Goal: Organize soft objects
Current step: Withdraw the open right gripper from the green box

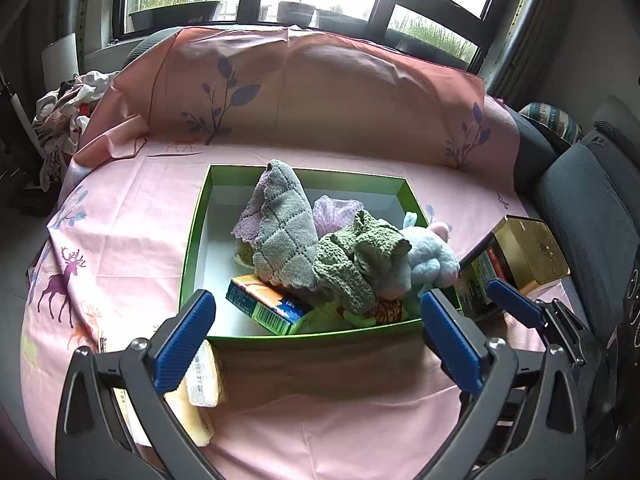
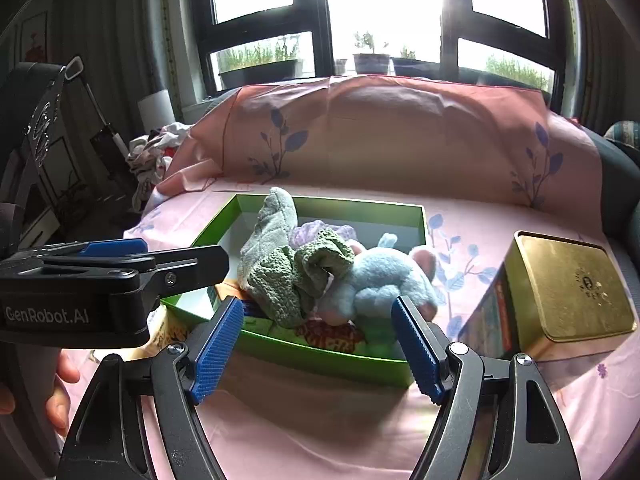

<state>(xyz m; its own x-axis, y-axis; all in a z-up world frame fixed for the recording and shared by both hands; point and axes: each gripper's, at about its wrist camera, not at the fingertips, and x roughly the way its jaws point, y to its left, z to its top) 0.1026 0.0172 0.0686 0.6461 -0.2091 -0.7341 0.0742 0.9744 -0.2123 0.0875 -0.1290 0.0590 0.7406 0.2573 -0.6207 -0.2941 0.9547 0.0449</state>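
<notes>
Left gripper (image 1: 316, 320) with ribbed blue fingers spread wide and empty, right gripper (image 2: 318, 344) likewise parted, shallow green cardboard box (image 1: 280, 338) on pink printed sheet, holding quilted grey cloth (image 1: 286, 226), nubbly green knitted cloth (image 1: 356, 260), fluffy blue plush toy (image 1: 432, 256), gold rectangular tin (image 2: 568, 292) just beside.

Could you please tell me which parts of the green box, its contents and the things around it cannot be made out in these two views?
- Box floor at the right: both views, covered by the grey cloth, green cloth and plush toy.
- Purple item: both views, mostly buried behind the cloths; what it is stays unclear.
- Yellow packets: left wrist view, partly hidden by the left gripper's finger.
- Tin side print: too dark to read.
</notes>
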